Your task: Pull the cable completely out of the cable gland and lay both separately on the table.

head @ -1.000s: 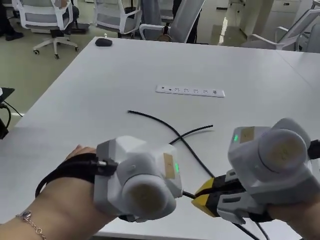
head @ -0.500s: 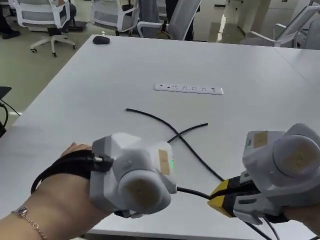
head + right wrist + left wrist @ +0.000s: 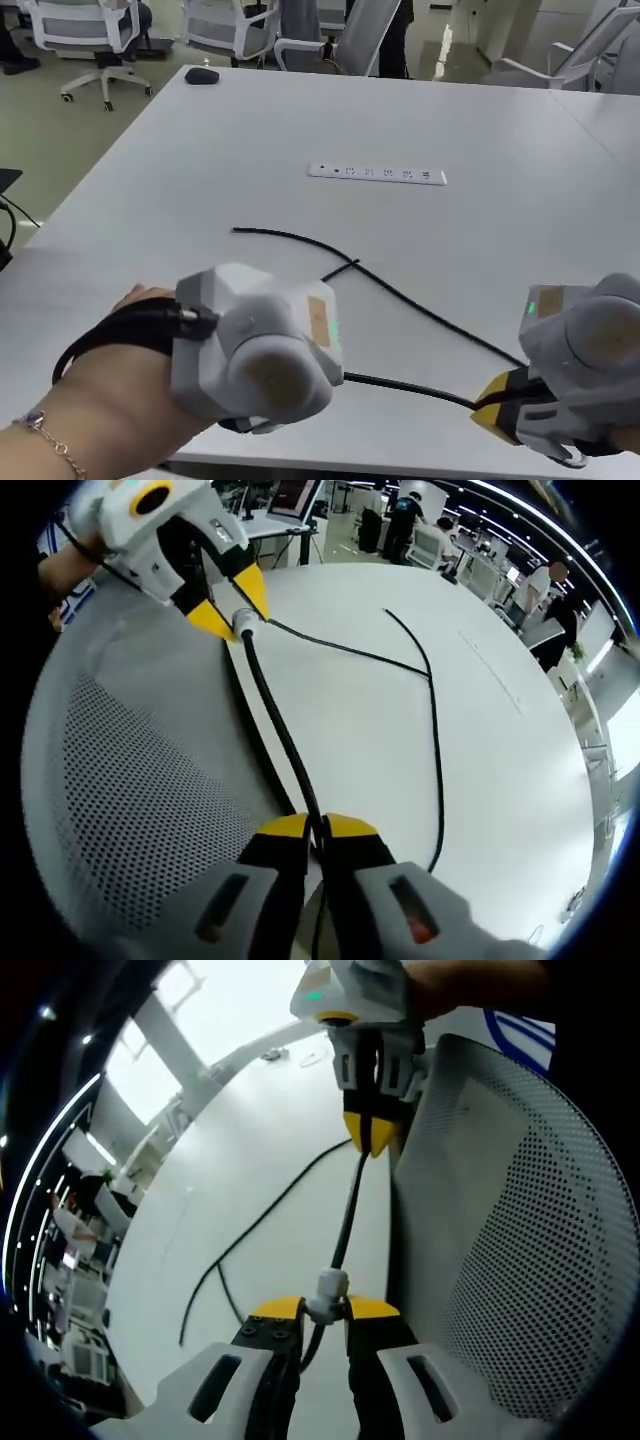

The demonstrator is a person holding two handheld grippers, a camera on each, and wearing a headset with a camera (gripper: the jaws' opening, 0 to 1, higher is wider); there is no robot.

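In the lower middle of the left gripper view, the left gripper [image 3: 322,1312] pinches the small white cable gland [image 3: 327,1288] between its jaws. The right gripper [image 3: 318,830], at the bottom of its own view, has its jaws pressed on the black cable [image 3: 275,720], which runs taut between them. The gland sits on the cable, so I judge the pull unfinished. Both hang beyond the tabletop [image 3: 450,120] edge, above a mesh chair [image 3: 120,780]. If either grip slips, the gland may fall there.
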